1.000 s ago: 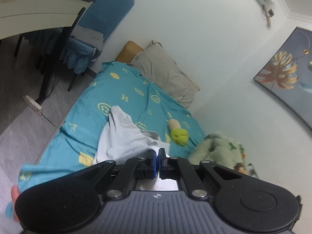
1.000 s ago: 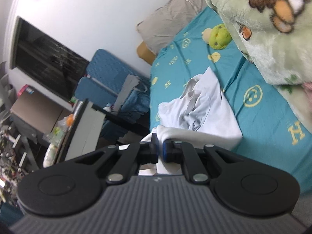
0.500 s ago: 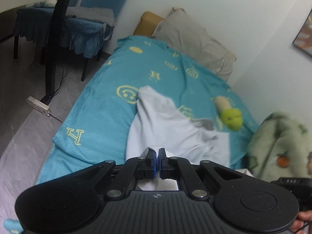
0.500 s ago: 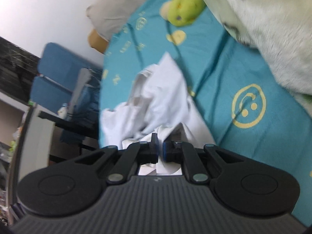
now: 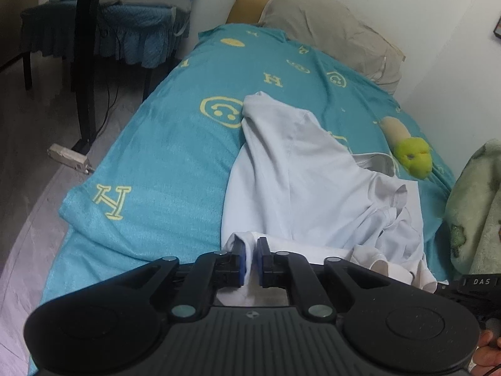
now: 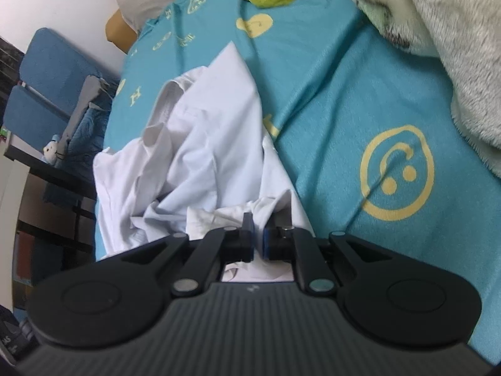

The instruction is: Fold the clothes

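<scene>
Left wrist view: left gripper (image 5: 250, 261) and right gripper (image 6: 257, 236) each pinch the white shirt's (image 5: 300, 175) hem; still spreading it. Next, flatten the bunched side.

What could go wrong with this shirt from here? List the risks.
1. The white shirt is bunched at its right side; laid down like this, it may fold with creases.
2. The left hand-held gripper and right hand-held gripper each pinch only a small bit of hem, which could slip out.
3. The green plush toy lies near the collar and the fleece blanket crowds the bed, so spreading the shirt may snag them.
</scene>
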